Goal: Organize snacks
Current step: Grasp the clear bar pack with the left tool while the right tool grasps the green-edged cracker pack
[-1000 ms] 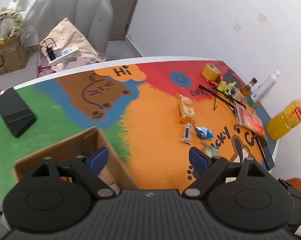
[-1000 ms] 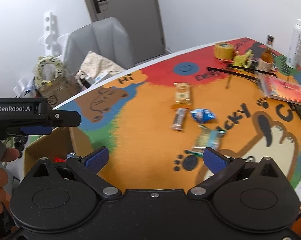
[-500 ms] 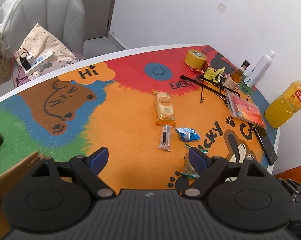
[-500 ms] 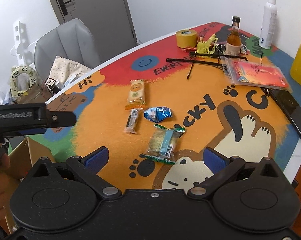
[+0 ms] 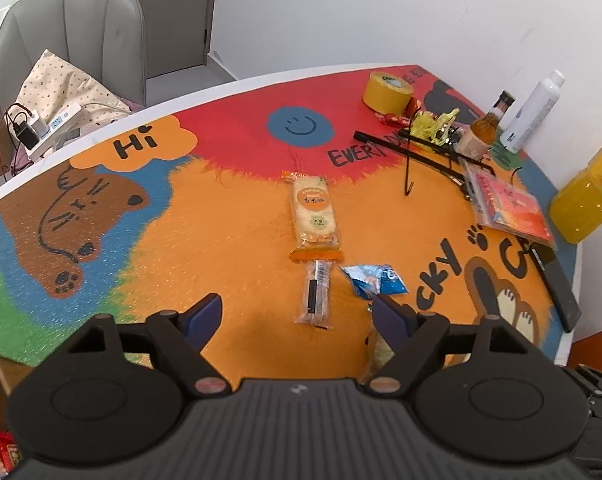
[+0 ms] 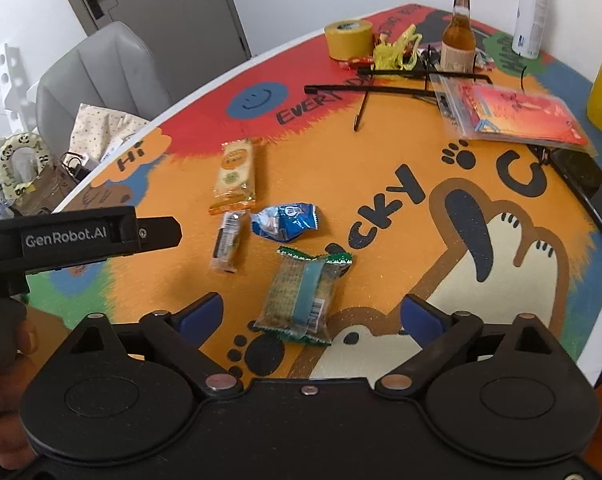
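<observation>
Right wrist view: right gripper [image 6: 311, 316] empty, jaws closing around green-edged cracker pack [image 6: 301, 294].
Left gripper [image 5: 297, 312]: empty, jaws closing over slim bar [image 5: 316, 294].
Advice: lower squarely before pinching.

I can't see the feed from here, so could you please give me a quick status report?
Both grippers closing, empty: left gripper, right gripper. Four snacks loose on the mat; green-edged cracker pack lies ahead of the right gripper. Nothing blocking.

Even, bright indoor light fills both fisheye views, with soft short shadows beneath the snack packets [image 6: 297, 300] on the mat [image 5: 229, 240], mild glare on their wrappers, sharp focus at centre, strong barrel curvature and dark vignetted corners at the edges.
</observation>
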`<state>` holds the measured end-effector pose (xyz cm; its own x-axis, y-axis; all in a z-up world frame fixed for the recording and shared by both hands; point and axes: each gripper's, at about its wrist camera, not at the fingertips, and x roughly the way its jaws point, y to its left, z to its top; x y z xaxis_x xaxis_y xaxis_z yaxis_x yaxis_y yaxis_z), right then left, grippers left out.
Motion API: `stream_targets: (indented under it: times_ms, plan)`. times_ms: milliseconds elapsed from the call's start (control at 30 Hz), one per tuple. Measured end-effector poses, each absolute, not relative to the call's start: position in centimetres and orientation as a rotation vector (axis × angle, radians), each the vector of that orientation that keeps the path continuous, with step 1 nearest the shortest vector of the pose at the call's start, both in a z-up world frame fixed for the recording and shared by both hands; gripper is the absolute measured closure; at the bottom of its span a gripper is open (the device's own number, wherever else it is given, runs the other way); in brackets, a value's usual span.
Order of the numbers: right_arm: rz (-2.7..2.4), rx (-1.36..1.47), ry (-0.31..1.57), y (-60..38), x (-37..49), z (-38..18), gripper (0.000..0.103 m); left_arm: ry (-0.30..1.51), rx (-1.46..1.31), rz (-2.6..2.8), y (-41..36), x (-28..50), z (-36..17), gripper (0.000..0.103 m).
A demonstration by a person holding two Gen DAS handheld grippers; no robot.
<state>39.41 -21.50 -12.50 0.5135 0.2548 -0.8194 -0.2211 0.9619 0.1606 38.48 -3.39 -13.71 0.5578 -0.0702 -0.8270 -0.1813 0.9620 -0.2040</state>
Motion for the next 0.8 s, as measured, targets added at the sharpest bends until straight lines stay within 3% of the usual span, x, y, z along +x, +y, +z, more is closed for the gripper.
stream_targets:
  times_ms: [267,433,600,800]
  plan:
    - [0.27,0.12,1.065,-21.2,41.7,-15.2,0.029,1.022,-0.241,0.039,-4.0,40.5,-16.6,0.04]
    - [0.268,0.128,1.107,-20.6,42.4,-17.1,0.036,1.048,-0.212,0.023,-4.5,41.6,-18.0,0.044]
    - [0.296,0.089,1.082,-20.1,42.5,-17.5,0.055,1.061,-0.195,0.01,-4.9,42.6,-18.9,0.047]
    - [0.266,0.085,1.094,-21.5,43.1,-17.2,0.057,1.068,-0.177,0.001,-5.4,43.6,-19.7,0.048]
